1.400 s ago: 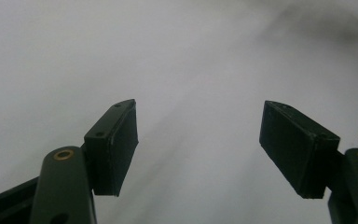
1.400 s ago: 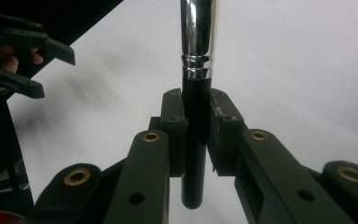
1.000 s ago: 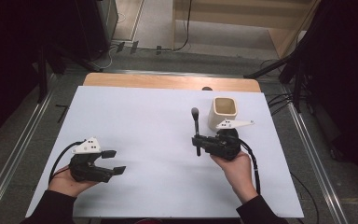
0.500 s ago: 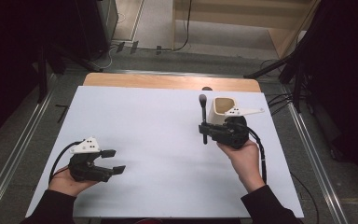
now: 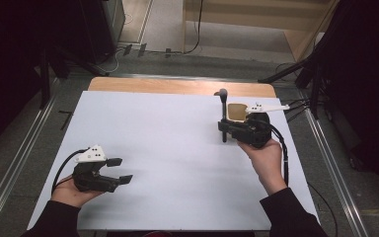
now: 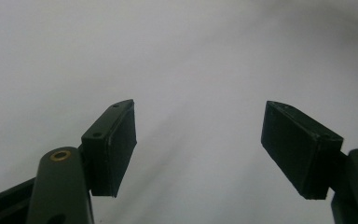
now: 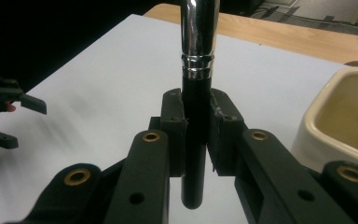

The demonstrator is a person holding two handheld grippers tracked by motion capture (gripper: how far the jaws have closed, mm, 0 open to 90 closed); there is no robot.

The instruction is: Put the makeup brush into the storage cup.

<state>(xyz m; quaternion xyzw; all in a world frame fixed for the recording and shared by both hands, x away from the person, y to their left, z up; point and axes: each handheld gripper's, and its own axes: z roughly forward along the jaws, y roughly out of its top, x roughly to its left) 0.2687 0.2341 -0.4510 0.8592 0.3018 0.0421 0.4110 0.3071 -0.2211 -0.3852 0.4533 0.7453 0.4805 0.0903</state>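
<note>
The right gripper [image 5: 224, 129], jaws clamped on an upright brush [image 5: 222, 114], has risen toward the cup [image 5: 236, 111]; the left gripper [image 5: 120, 171] rests, jaws apart.

You are holding a slim brush [image 7: 196, 93] upright: its black handle is standing between the pads, its shiny metal collar sitting above them and its dark head [image 5: 222, 93] pointing up. It is hanging above the white table, just beside the cream cup [image 5: 236, 112].
</note>
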